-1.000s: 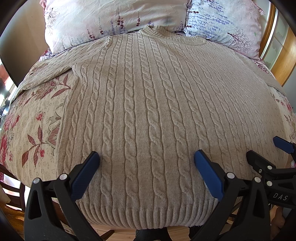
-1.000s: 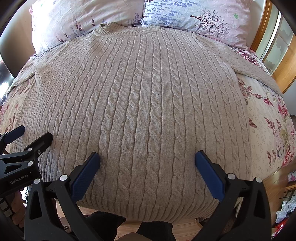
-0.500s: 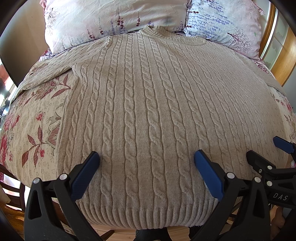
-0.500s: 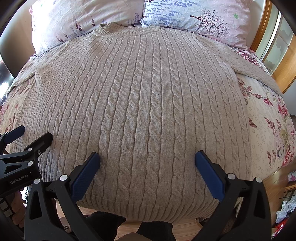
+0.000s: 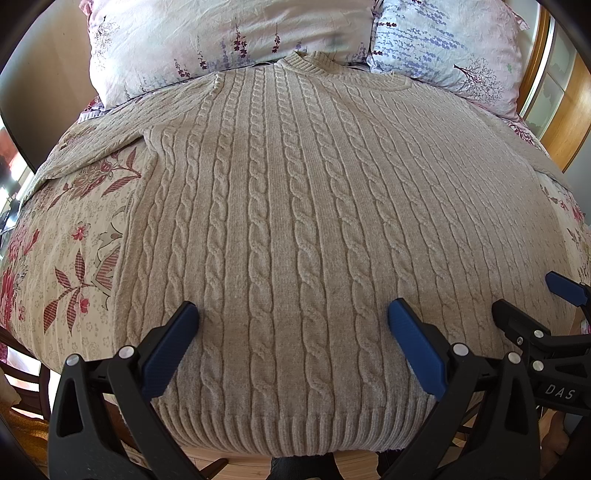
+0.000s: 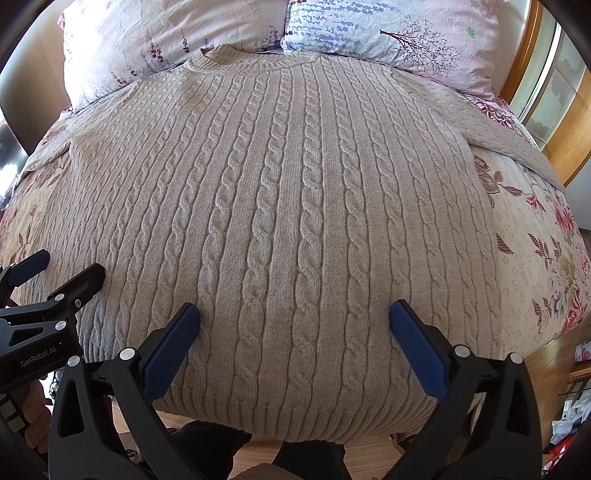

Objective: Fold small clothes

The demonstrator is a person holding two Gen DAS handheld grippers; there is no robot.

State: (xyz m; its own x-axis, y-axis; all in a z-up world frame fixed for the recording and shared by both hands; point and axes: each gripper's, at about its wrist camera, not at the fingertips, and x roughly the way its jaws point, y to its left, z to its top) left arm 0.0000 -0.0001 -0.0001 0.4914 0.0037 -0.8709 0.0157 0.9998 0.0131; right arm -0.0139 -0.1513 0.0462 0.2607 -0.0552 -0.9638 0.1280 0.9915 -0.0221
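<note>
The beige cable-knit sweater (image 5: 295, 229) lies spread flat, front up, on the bed, its ribbed round collar (image 5: 314, 66) at the far end against the pillows and its ribbed hem (image 5: 295, 424) at the near edge, closest to me. Its body is smooth and unfolded. One sleeve (image 5: 110, 133) runs out to my left across the cover, and the other sleeve (image 6: 509, 144) runs out to my right towards the wooden frame.

My left gripper (image 5: 293, 343) hangs over the lower part of the sweater just above the hem, its blue-padded fingers (image 5: 170, 350) spread wide apart with nothing between them but the knit below. I cannot tell whether the pads touch the wool. My right gripper (image 6: 295, 343) sits the same way beside it, a little further to my right along the hem, its blue pads (image 6: 417, 350) also wide apart and gripping nothing. Each tool shows at the edge of the other's view, so the two are close side by side.

Under the sweater is the cream bedspread printed with red and pink flowers (image 5: 74, 258), showing on both sides of the knit. At the head stand two pillows: a pale pink pillow with purple flower sprigs (image 5: 221, 33) on the left and a light blue-and-pink pillow with a tree print (image 6: 388, 29) on the right. A wooden window frame (image 6: 569, 122) stands at the far right, and wooden floorboards (image 6: 554, 354) show below the bed's edge.
</note>
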